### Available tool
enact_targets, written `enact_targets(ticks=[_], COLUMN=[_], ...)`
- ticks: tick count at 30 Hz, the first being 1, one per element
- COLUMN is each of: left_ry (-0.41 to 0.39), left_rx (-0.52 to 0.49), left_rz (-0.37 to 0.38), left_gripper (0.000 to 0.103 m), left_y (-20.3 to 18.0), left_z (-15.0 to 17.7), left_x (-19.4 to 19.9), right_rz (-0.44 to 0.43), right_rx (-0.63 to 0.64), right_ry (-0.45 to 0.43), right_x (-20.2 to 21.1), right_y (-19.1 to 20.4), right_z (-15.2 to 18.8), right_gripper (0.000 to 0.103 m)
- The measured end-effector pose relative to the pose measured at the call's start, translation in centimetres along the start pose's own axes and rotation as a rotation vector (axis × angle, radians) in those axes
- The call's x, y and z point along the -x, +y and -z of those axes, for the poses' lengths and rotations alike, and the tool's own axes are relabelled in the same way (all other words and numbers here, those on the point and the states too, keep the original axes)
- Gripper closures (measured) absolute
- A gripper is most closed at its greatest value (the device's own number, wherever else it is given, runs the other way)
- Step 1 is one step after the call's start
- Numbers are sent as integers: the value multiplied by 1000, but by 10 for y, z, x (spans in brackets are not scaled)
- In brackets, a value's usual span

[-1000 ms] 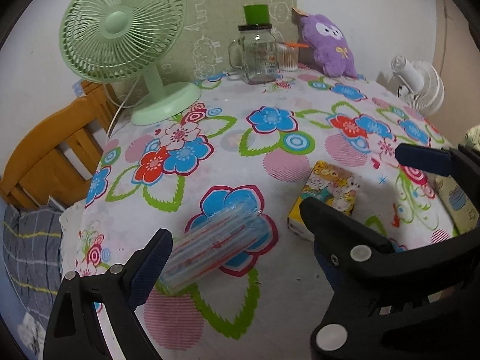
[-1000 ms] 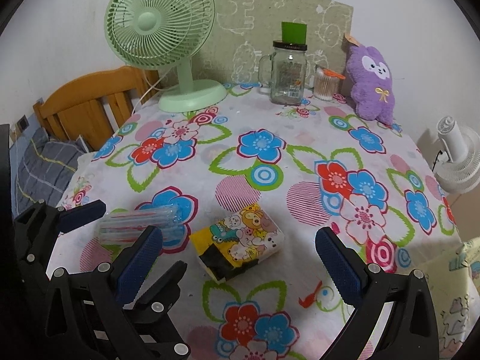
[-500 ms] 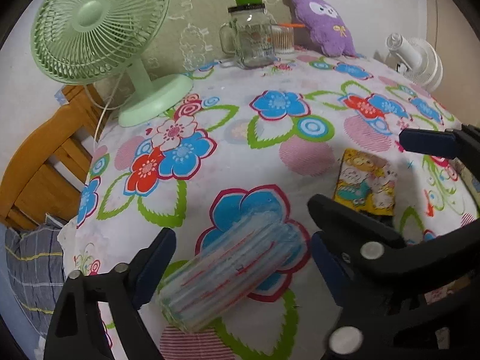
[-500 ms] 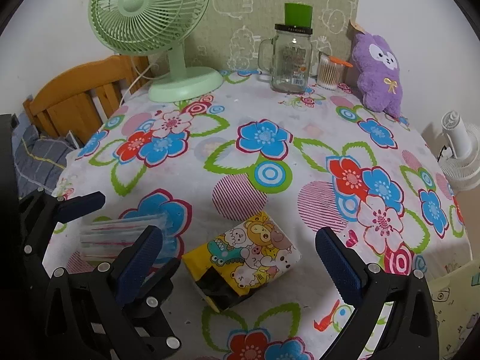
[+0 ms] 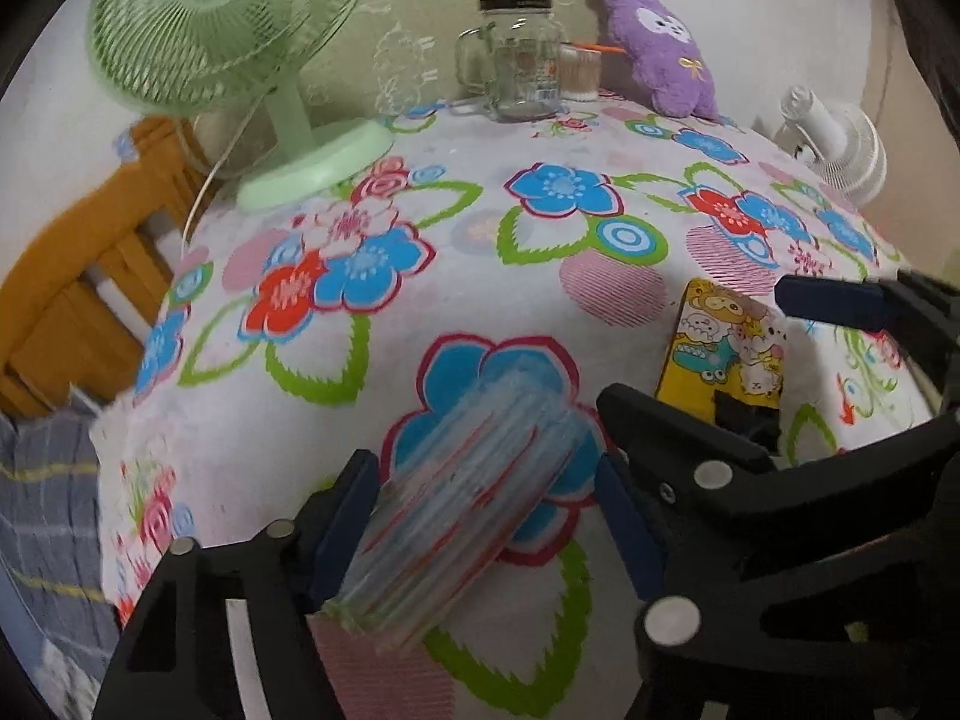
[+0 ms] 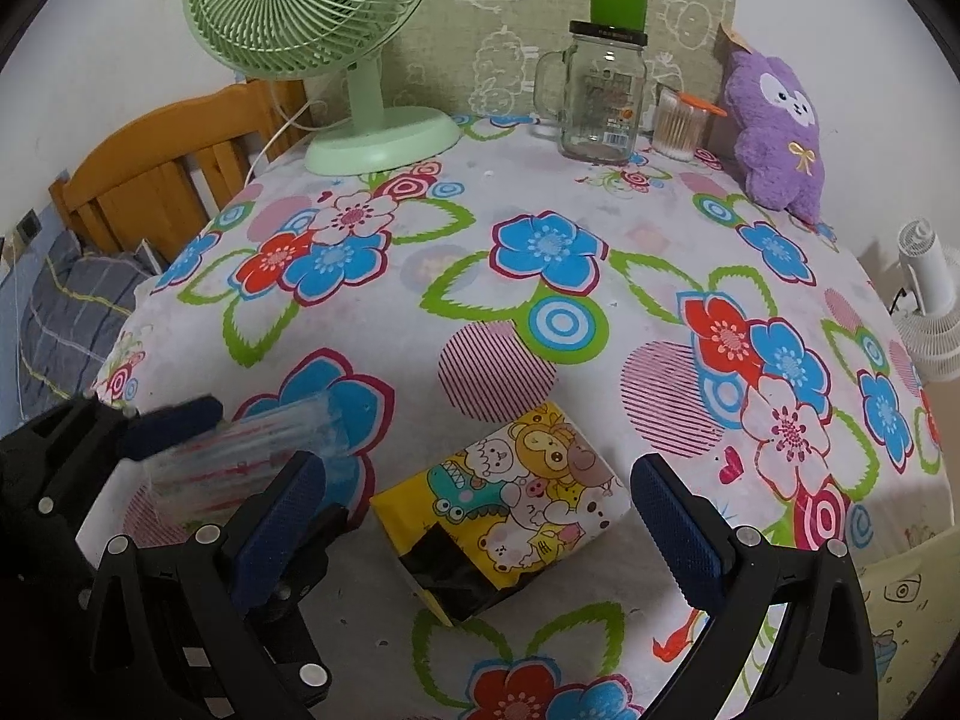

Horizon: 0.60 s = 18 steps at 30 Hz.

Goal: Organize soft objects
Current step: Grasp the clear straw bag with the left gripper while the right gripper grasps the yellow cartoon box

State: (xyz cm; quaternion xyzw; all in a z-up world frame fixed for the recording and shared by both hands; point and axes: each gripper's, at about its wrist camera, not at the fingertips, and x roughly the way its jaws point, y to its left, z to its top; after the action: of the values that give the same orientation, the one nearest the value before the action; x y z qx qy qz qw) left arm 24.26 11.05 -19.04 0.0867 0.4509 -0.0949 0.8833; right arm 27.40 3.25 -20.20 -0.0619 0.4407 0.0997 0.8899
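A clear pack of coloured straws (image 5: 474,492) lies on the flowered tablecloth (image 5: 540,300). It sits between the fingers of my left gripper (image 5: 480,516), whose jaws are closing. The pads are at the pack's sides, and no squeeze shows. In the right wrist view the straw pack (image 6: 240,456) appears at the left. A yellow cartoon tissue pack (image 6: 510,504) lies between the wide-open fingers of my right gripper (image 6: 477,531), untouched. The tissue pack (image 5: 726,348) lies just right of the straws. A purple plush toy (image 6: 777,126) leans at the table's back right.
At the back stand a green desk fan (image 6: 312,6), a glass mug jar with a green cup on top (image 6: 603,96), and a cotton swab pot (image 6: 678,126). A wooden chair (image 6: 150,180) is left of the table, a white fan (image 6: 930,312) off its right edge.
Both grippers have come down and closer to the table. The left jaws have narrowed around the straw pack. The right jaws stay wide around the tissue pack.
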Motion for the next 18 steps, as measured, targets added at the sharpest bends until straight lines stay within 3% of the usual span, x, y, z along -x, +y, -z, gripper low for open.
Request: enact_targets(ticks=[4,5,13,18], left_ry=[-17,-22,-15,-17], left_rx=[-44,-56,-26,-16], left_rz=[-18,-29,-50,-68], left_gripper=[58,61,68,69], left_y=[-12,-15,-16,-19], left_z=[6,6,6,7], left_x=[7,8,8,8], right_rz=[1,6,12,48], right_rx=[11,17,5,10], right_ry=[12,15,10,15], right_x=[-2,-3,-4,-5], right_y=[2,2,1,-2], right_z=[2,2,4,6], right_gripper=[0,0,1,15])
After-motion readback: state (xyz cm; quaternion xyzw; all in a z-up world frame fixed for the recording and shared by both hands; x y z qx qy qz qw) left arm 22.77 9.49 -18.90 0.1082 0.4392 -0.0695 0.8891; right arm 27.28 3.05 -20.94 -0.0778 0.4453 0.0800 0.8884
